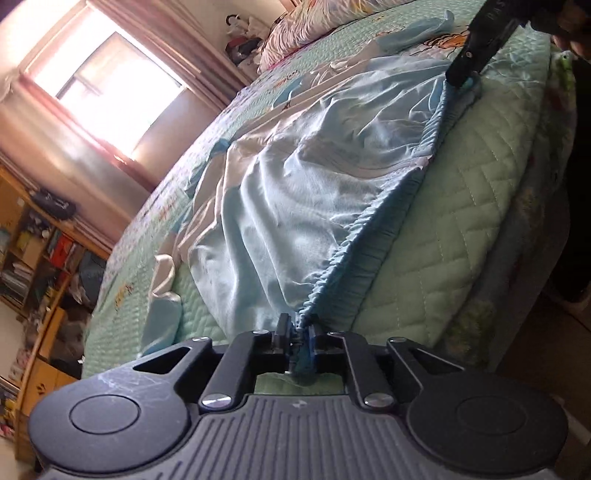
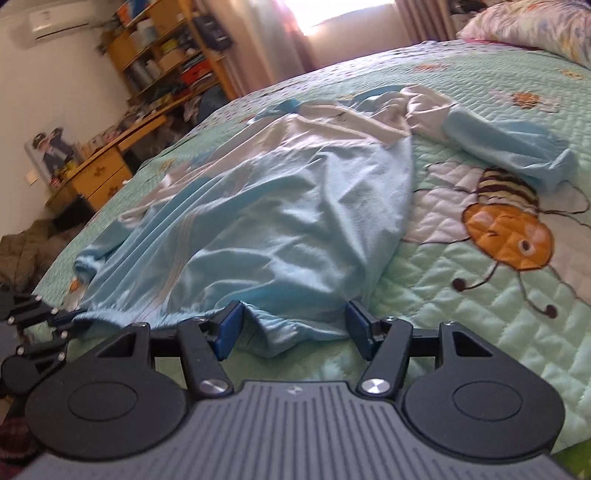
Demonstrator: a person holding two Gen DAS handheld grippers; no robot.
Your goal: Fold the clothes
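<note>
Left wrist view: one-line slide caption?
Left gripper shut on the hem of a blue garment on the bed.

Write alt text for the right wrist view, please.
The right gripper stands open around the ribbed hem of a light blue garment, not clamped on it. The garment lies rumpled on a green quilted bedspread with a bee print.

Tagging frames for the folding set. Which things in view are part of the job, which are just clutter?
Job:
- light blue garment, spread on the bed
- its ribbed hem
- left gripper, shut on the hem
- right gripper, open around the hem

Clutter:
- quilted bee bedspread
- pillow
- bookshelf
- air conditioner
</note>
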